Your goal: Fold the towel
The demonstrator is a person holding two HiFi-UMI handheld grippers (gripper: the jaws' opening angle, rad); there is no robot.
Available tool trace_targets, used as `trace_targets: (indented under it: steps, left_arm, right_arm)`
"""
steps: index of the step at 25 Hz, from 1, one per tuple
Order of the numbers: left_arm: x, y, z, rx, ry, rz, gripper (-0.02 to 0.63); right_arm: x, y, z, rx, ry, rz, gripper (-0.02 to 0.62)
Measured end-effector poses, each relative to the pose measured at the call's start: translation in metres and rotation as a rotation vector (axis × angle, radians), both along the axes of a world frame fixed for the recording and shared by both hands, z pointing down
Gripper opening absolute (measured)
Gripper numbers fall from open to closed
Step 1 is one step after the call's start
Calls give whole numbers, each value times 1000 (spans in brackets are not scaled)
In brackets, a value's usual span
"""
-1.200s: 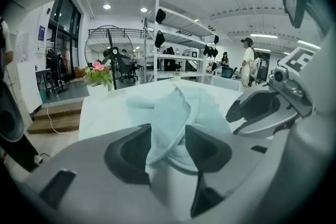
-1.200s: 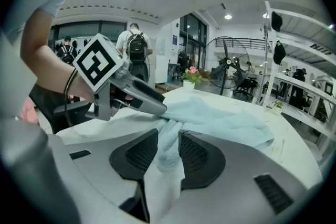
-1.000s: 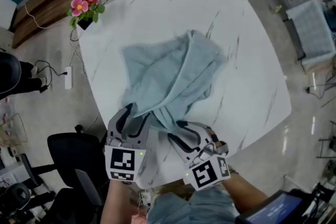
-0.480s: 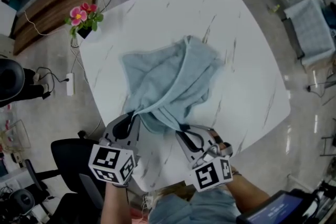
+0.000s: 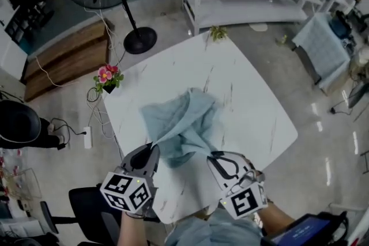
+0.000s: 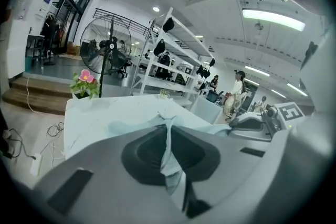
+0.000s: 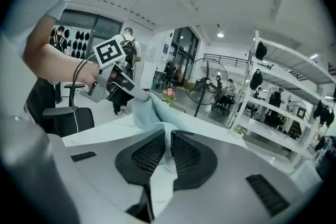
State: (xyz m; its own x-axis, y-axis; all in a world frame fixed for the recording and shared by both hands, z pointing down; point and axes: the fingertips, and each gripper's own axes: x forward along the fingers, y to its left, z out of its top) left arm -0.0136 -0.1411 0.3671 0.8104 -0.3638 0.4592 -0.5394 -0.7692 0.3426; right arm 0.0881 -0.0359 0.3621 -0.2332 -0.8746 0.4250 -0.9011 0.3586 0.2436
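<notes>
Towel (image 5: pixel 184 124) corners could slip mid-lift

It lies bunched on the table (image 5: pixel 253 118), near corners raised at 6 o'clock. My left gripper (image 5: pixel 152 148) and right gripper (image 5: pixel 214 156) have just closed, each pinching thin cloth; I reckon an uneven pull frees one

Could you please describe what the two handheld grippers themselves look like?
Both the left gripper and right gripper are grey plastic, with black pads lining the jaws. Each carries a white cube printed with black square markers at its rear. A thin black cable loops from the left one.
</notes>
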Motion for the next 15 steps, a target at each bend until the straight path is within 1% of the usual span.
trace_targets:
  steps: [3,7,10,12,15]
  left_arm:
    - [20,4,-19,8,60,19,25]
    - [42,16,-36,-19,110,40,25]
    - [54,22,-43,-42,164,55,25]
    - [64,26,-51,-56,180,59,25]
    - [86,29,-56,-64,184,70,25]
  right_arm:
    - [14,6,-20,45,25,44,49]
    - [29,20,-35,80,42,94,48]
    - [38,31,-38,91,49,126,46]
    - [45,38,-40,97,46,142,46]
    - [64,44,-37,102,27,166,46]
